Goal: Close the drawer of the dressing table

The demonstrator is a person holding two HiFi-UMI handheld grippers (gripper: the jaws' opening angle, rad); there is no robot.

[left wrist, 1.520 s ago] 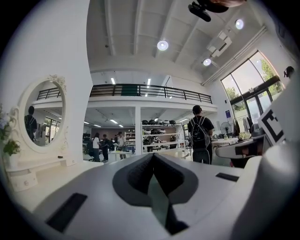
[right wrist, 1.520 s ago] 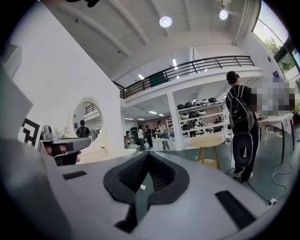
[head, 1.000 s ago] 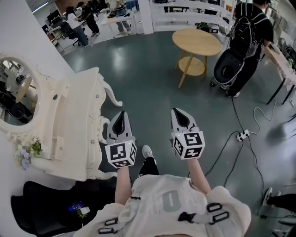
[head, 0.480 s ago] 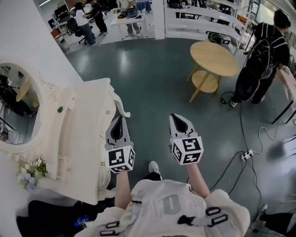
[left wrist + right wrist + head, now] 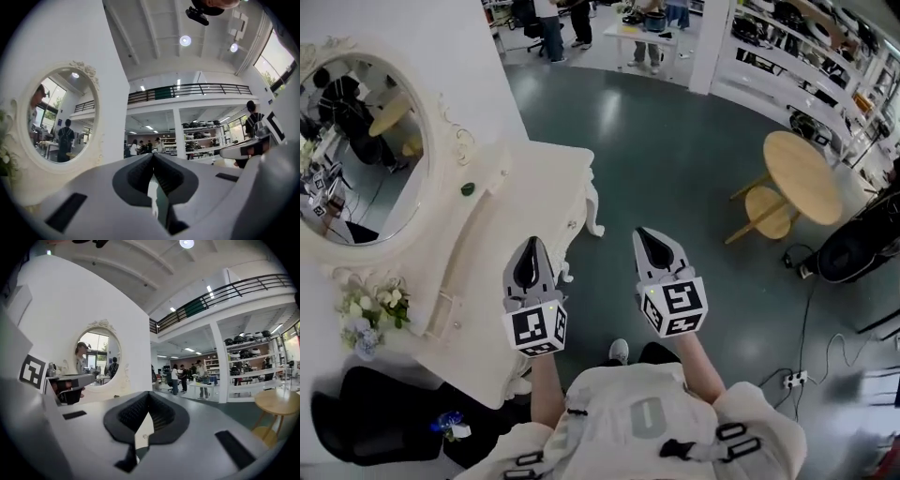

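Both grippers are closed and hold nothing. In the left gripper view, the left gripper [image 5: 153,157] has its jaws pressed together at the tips. The right gripper view shows the right gripper [image 5: 147,394] the same way.

In the head view the left gripper [image 5: 531,244] hangs just beside the front edge of the dressing table [image 5: 530,183], near the drawer front [image 5: 567,230] but not touching it. From this steep angle I cannot tell whether the drawer stands out or sits flush. The right gripper [image 5: 645,234] is level with the left one and further from the table, over the dark green floor [image 5: 675,141]. Each gripper carries its marker cube at the near end, with the person's bare forearms behind.

The white dressing table stands against a white wall [image 5: 441,37] at the left of the head view, on curved legs. An oval mirror [image 5: 361,155] in a carved white frame rises from its back. A small green thing [image 5: 467,188] lies on the top near the mirror. A bunch of pale flowers [image 5: 370,314] sits at the table's near end, with a black seat [image 5: 384,427] below it.

Well apart, across the floor, stands a round wooden table [image 5: 802,173] with a lower shelf. White shelving [image 5: 797,61] lines the far right, and several people [image 5: 551,19] stand at a desk at the far end. A white power strip [image 5: 793,379] lies on the floor at the lower right.
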